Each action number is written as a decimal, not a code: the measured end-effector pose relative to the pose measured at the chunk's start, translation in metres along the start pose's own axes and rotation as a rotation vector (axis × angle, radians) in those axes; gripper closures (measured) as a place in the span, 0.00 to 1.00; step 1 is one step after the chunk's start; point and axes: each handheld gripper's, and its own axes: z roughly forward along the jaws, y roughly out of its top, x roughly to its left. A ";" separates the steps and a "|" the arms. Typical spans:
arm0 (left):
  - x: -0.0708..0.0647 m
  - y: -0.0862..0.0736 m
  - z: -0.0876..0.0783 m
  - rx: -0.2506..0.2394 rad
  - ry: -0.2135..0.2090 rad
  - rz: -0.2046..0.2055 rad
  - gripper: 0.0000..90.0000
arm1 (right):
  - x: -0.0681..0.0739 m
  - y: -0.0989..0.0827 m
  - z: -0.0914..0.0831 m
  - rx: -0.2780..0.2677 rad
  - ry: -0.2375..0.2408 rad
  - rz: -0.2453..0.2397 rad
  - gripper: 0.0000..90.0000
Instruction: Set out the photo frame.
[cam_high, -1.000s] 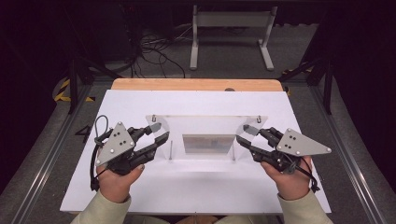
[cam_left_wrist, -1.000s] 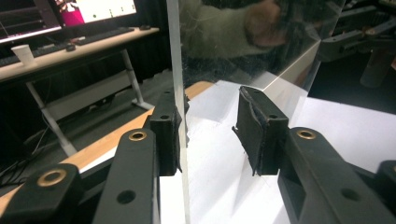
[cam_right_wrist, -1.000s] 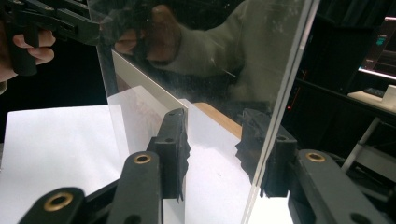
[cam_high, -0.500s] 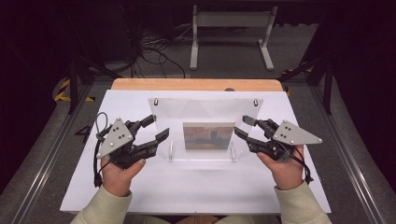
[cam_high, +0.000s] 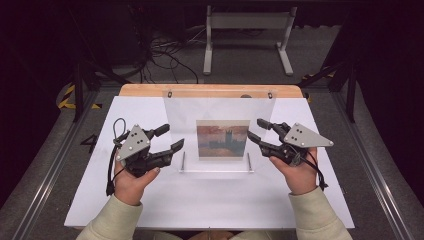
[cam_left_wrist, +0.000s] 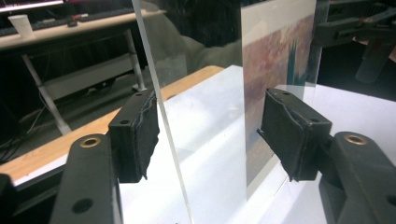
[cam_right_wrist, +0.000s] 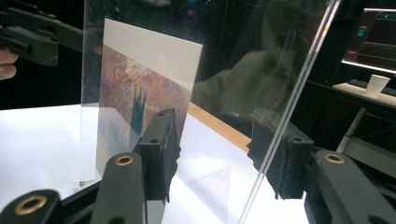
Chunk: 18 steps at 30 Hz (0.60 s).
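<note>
Clear acrylic picture frame (cam_high: 218, 131) upright on the white tabletop (cam_high: 210, 200), its edges faint against the glare, painted print (cam_high: 222, 139) half cut off between my jaws, left gripper (cam_high: 169, 139) just been opening, pads astride the left edge untouching, right gripper (cam_high: 256, 130) likewise wide around the right edge.

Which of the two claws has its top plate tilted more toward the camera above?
The left claw: its grey three-cornered plate faces up toward the high view, showing its full face, while the right claw shows its plate flatter and narrower.
</note>
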 end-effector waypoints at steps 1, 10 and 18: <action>0.000 -0.001 0.001 -0.001 -0.004 -0.009 0.41 | -0.001 -0.001 0.001 -0.001 -0.002 0.003 0.53; 0.009 -0.010 0.006 0.028 -0.024 -0.048 0.36 | -0.002 -0.004 0.003 0.009 -0.007 0.014 0.44; 0.015 -0.015 -0.005 0.017 -0.027 -0.056 0.30 | -0.004 -0.003 -0.005 0.010 -0.040 0.005 0.36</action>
